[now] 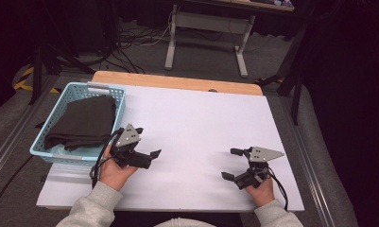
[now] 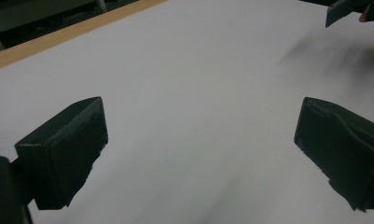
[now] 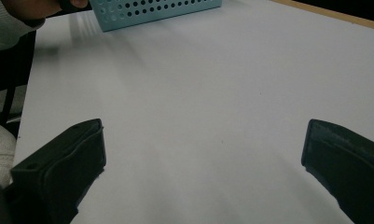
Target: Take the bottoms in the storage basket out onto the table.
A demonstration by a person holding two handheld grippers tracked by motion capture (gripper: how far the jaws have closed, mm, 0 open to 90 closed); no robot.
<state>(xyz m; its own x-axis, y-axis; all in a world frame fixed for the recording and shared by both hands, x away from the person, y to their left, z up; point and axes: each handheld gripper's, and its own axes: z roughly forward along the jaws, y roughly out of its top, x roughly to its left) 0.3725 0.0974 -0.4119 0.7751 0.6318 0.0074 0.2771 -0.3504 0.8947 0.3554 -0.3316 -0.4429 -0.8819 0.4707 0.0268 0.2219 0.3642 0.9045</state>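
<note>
The left gripper (image 1: 147,142) sat low and left of the middle of the high view, with its two black jaws spread wide and nothing between them. The right gripper (image 1: 230,164) sat at the lower right, jaws also wide apart and empty. Both hovered just over a white table top (image 1: 201,123) that filled the middle of the frame. A strip of light wood (image 1: 177,82) ran along its far edge.

A light blue basket (image 1: 52,153) with holes in its walls stood at the left side of the frame, on the table's left edge, just beside the left gripper. A dark folded cloth (image 1: 83,120) lay inside it.

Past the table, at the top of the frame, the floor was grey, with black cables (image 1: 130,40) and the white legs of another table (image 1: 170,45).

The left hand (image 1: 112,171) came up from the bottom in a grey sleeve (image 1: 90,208). The right hand (image 1: 262,191) came up at the lower right.
</note>
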